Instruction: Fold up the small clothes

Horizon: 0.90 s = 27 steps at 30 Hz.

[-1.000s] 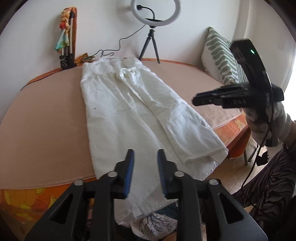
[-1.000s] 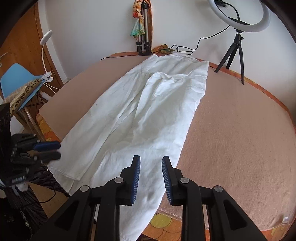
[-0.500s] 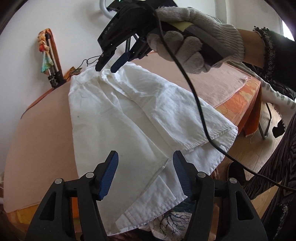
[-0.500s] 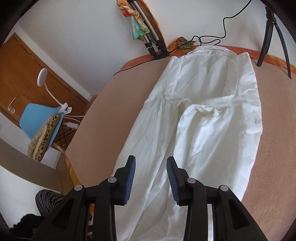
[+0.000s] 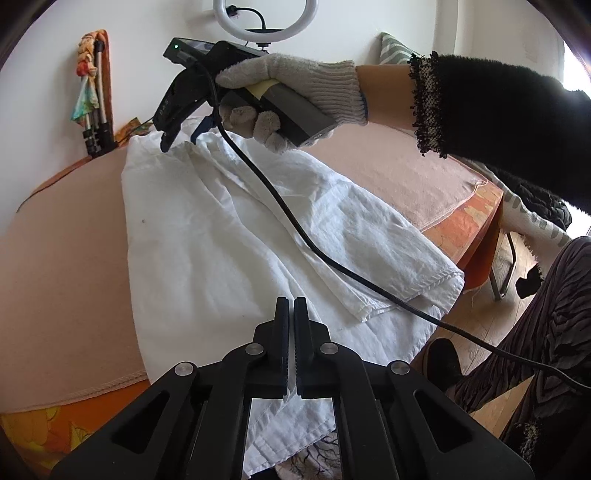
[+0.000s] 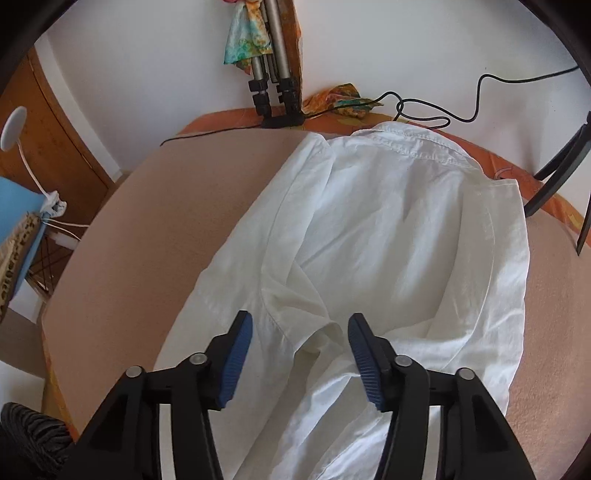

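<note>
White trousers (image 5: 229, 236) lie lengthwise on the peach-covered table (image 5: 62, 258), waistband at the far end, leg hems hanging over the near edge. My left gripper (image 5: 290, 310) is shut over the near hem of a leg; whether cloth is between its pads I cannot tell. My right gripper (image 6: 300, 334) is open wide, just above the crotch folds of the trousers (image 6: 388, 240). It also shows in the left wrist view (image 5: 181, 138), held by a gloved hand over the waist end, its cable trailing across the cloth.
A ring light on a tripod (image 5: 264, 22) and a folded tripod with a colourful scarf (image 5: 92, 110) stand at the far wall. Cables (image 6: 424, 110) lie behind the waistband. A blue chair (image 6: 18, 221) stands left of the table. A patterned pillow (image 5: 395, 51) is at the back right.
The left gripper has closed from wide open over the near hem. The right gripper has moved further toward the waist end, come down close to the crotch folds and opened wider.
</note>
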Each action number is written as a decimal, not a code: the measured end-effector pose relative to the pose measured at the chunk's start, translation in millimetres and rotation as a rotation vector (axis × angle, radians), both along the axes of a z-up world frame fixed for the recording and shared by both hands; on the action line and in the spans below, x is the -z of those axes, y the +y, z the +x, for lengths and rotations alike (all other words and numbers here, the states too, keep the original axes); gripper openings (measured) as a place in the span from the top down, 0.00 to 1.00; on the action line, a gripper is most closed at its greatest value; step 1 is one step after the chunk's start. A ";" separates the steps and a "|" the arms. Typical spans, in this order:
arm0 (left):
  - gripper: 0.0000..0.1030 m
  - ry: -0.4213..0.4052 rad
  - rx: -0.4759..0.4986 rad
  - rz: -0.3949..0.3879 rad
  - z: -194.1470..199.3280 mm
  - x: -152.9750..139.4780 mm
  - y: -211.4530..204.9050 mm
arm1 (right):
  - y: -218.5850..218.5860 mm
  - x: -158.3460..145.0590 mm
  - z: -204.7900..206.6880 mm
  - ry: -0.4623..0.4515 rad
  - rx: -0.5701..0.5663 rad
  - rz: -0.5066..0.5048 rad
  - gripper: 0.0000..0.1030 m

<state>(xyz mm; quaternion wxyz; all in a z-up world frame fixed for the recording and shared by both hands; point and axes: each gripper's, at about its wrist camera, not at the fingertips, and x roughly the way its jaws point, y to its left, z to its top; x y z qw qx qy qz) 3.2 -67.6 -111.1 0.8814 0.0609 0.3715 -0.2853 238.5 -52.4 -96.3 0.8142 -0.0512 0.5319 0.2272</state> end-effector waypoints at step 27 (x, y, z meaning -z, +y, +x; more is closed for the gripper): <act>0.68 0.021 -0.145 -0.099 -17.0 -25.3 70.1 | -52.1 -74.1 -92.6 -0.126 0.045 0.102 0.68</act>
